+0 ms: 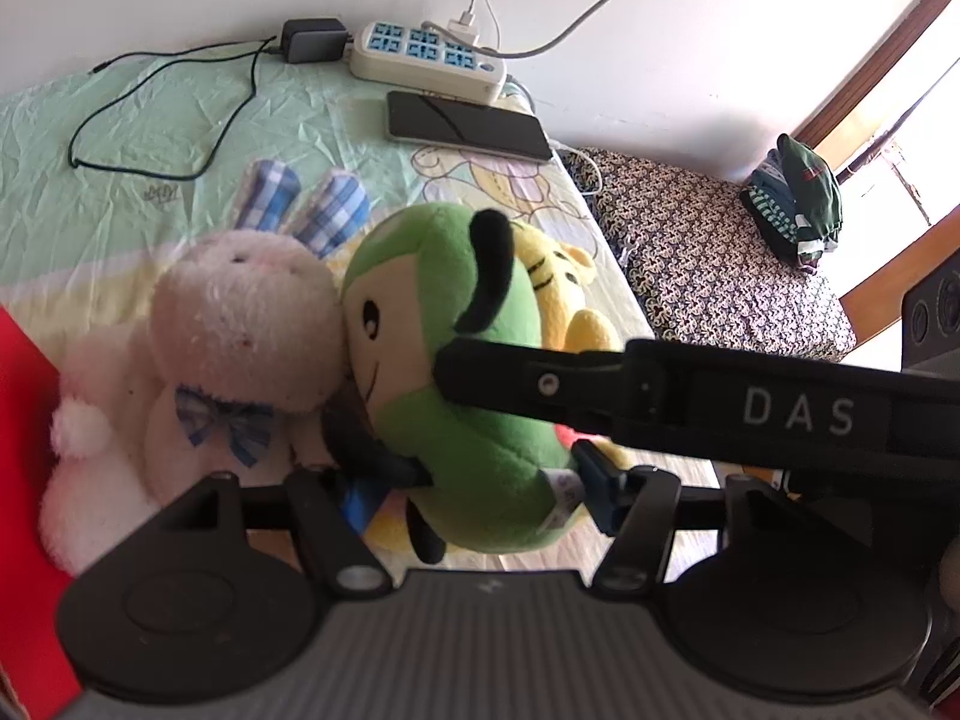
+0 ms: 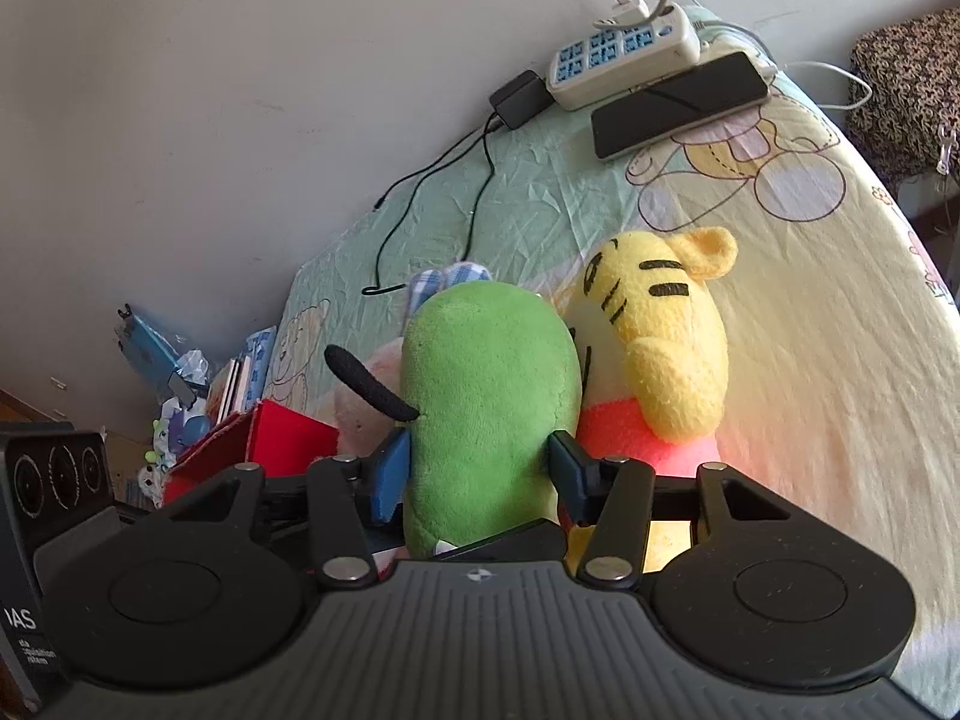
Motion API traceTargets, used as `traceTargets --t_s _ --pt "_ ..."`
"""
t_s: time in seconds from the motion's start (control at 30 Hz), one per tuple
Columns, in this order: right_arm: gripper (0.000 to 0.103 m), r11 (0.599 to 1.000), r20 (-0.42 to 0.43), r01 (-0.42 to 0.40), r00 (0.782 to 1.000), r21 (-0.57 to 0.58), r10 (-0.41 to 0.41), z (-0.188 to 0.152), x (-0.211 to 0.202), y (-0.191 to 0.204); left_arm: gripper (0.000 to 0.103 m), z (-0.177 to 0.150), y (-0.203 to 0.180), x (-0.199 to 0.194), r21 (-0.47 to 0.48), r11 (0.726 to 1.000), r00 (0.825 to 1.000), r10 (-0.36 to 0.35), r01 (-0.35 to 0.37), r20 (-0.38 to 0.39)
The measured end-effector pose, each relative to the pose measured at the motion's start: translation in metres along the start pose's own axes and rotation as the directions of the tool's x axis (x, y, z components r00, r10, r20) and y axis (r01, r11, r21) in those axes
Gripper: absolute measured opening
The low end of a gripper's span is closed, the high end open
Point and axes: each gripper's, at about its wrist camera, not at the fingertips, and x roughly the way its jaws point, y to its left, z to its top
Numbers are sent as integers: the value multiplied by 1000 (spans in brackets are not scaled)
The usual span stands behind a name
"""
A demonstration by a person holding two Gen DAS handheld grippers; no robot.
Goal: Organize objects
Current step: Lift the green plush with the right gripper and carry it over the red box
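On the bed [image 2: 840, 324], near its front edge, three soft toys stand packed in a row: a white rabbit plush [image 1: 240, 324] at about nine o'clock in the left wrist view, the green plush [image 1: 468, 432] in the middle, and a yellow tiger plush [image 2: 654, 336] pressed against the green one's three o'clock side in the right wrist view. Both sets of tongs are on the green toy: the left tongs [image 1: 480, 480] pinch its lower body, and the right tongs [image 2: 480, 468] squeeze its back from either side, the blue pads denting the fabric. The main risk, as I judge it, is that two holds on one soft body pull against each other; if the hands move apart or at different rates, the plush could stretch, twist, or slip out of one pinch. Because the green toy touches both neighbours, lifting or shifting it could drag the rabbit over or tip the tiger toward the bed's edge. The right gripper's black body crosses the left camera's view at three o'clock, so the two tools are close and could knock together. At twelve o'clock, well apart from the toys, a phone [image 1: 468, 123], a power strip [image 1: 429, 57] and a loose black cable [image 1: 162, 114] lie on the sheet; a wide sweep could snag them.
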Motion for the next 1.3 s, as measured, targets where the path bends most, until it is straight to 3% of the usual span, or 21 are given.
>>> traceTargets --t_s 0.4,0.67,0.93,1.3 --pt "53 992 59 -58 996 -111 65 -33 -30 38 62 -36 -19 -56 70 996 995 45 -51 90" --pt "53 970 33 -165 984 -181 174 -48 -12 84 62 -63 -2 -107 45 983 964 166 -179 206" --pt "54 938 -36 -250 968 -239 249 -74 44 158 62 -85 64 -162 -48 964 929 266 -263 258" --pt "54 917 -130 -330 943 -222 308 -118 135 242 62 -109 184 -209 -136 915 891 402 -381 212"
